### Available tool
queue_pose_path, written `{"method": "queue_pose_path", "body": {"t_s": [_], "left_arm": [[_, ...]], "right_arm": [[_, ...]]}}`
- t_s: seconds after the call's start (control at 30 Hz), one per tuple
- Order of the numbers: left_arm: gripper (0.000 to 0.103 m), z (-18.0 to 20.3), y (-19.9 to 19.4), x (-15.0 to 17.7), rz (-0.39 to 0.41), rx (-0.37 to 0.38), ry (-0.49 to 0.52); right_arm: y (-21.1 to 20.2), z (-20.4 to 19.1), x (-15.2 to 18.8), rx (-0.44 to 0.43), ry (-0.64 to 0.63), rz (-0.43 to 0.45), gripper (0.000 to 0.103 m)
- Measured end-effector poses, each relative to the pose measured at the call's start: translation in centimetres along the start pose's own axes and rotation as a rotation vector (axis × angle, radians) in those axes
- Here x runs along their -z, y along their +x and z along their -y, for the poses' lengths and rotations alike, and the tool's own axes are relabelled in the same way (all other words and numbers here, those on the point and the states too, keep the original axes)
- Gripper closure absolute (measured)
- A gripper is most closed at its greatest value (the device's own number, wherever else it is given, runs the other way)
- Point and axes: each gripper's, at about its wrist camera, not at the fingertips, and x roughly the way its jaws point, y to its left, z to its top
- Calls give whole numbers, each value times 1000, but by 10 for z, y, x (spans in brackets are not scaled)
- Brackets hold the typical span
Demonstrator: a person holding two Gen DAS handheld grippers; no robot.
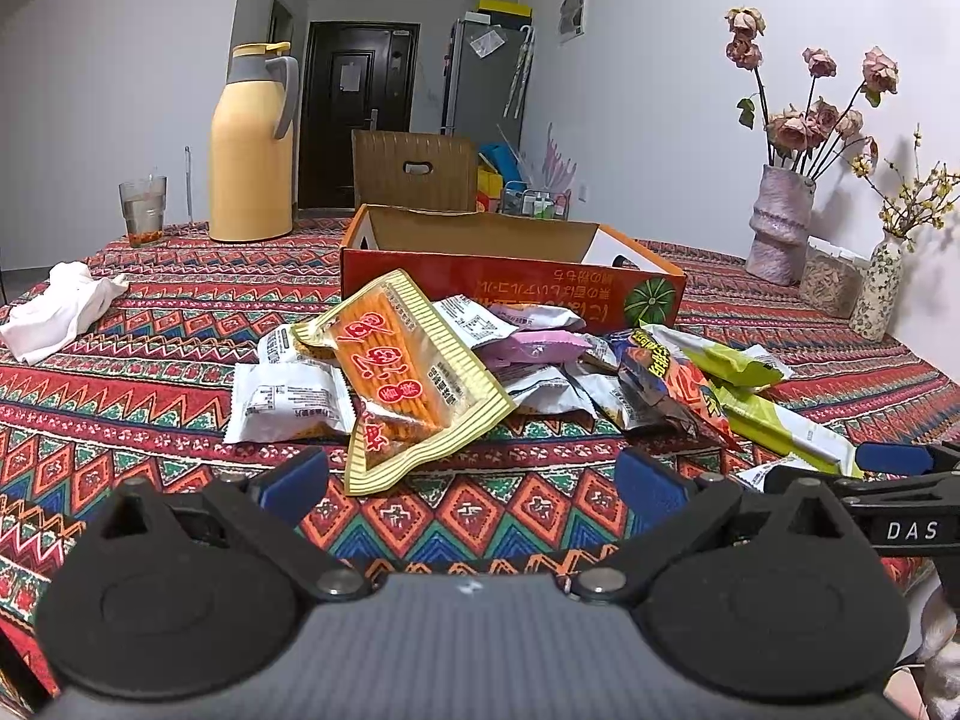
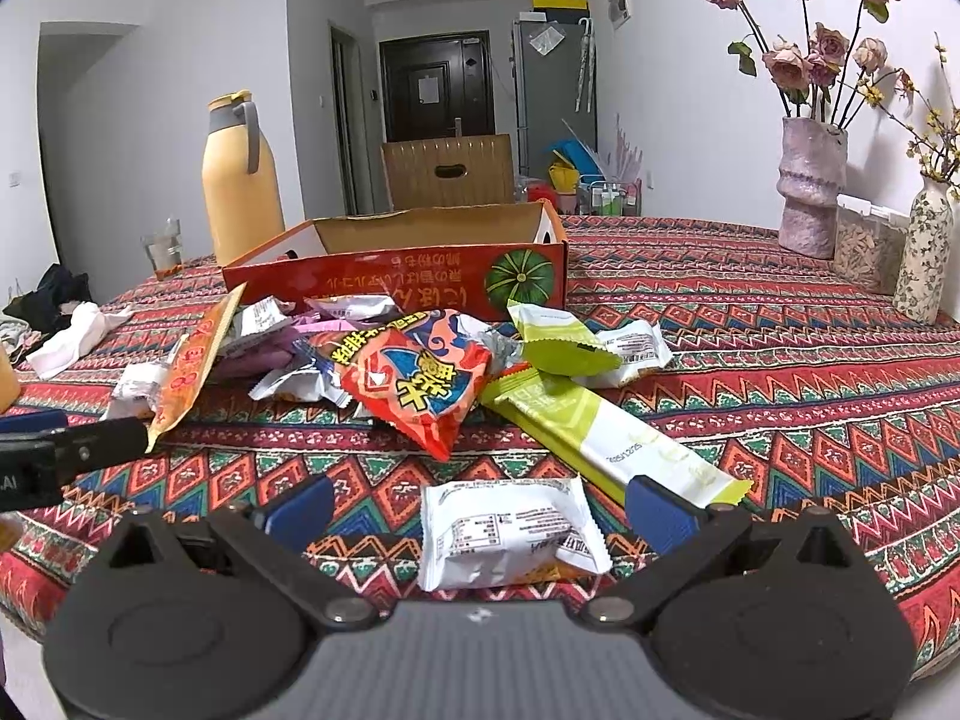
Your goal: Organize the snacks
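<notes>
**Snack pile unsorted — both claws empty**

Left gripper is spread, the striped orange biscuit pack just ahead of its tips. Right gripper is spread around a white packet. Judged step: first pick-up; next move calls for closing, lifting, carrying forward to the one red carton — apparently empty. Visible count: one red chip bag, two green bars, several white packets, number uncertain.
</notes>
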Motion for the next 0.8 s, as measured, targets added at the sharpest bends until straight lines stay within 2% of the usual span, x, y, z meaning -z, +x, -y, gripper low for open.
{"method": "queue_pose_path", "body": {"t_s": [0.37,0.63,0.8], "left_arm": [[0,-2,2,2,0,4,-13],[0,-3,7,3,-11,4,-19],[0,-3,9,3,-14,6,-19]], "right_arm": [[6,-1,3,-3,-16,-1,6],[22,4,3,0,-18,-38,10],[34,6,5,-6,-12,-67,21]]}}
